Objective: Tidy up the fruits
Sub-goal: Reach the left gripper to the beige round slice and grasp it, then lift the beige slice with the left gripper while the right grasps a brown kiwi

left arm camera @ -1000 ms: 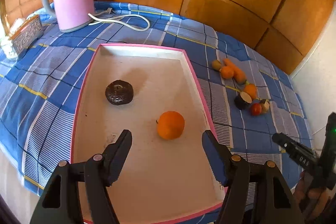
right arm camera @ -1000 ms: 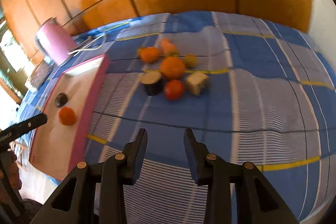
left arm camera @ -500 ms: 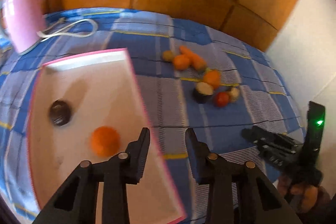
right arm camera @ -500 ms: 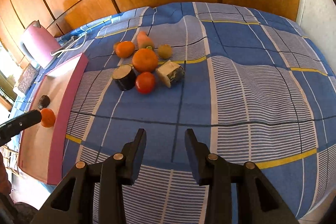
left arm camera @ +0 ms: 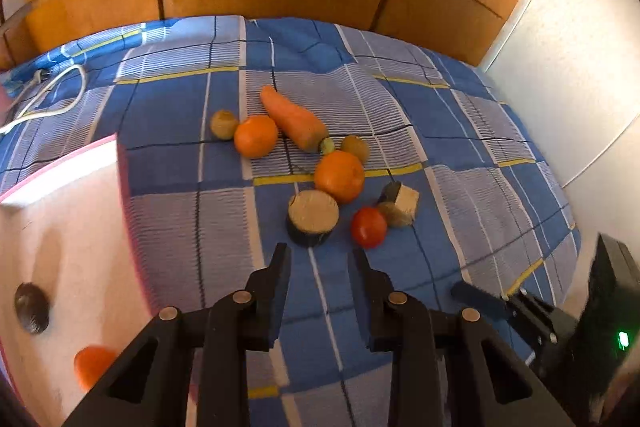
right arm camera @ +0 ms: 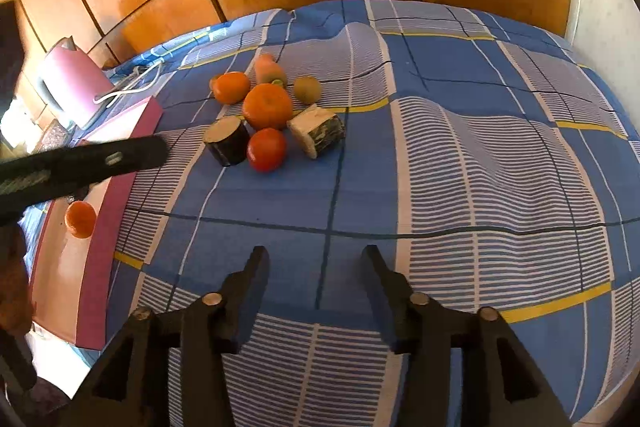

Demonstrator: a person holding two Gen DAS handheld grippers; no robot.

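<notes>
Here your left black two-finger gripper [left arm camera: 318, 259] hangs empty over the blue checked cloth [left arm camera: 460, 131], its jaws nearly shut, just short of the dark-skinned round vegetable slice [left arm camera: 313, 217]. Your right black gripper [right arm camera: 316, 263], jaws just opening, holds nothing. One round orange [right arm camera: 80, 219] lies in the pink-rimmed white tray [right arm camera: 94, 291]; the other fruits cluster on the cloth.

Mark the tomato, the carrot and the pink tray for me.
tomato [right arm camera: 266, 149]: right wrist view, middle of its red skin.
carrot [left arm camera: 294, 119]: left wrist view, middle of its body.
pink tray [right arm camera: 120, 187]: right wrist view, near side wall.
</notes>
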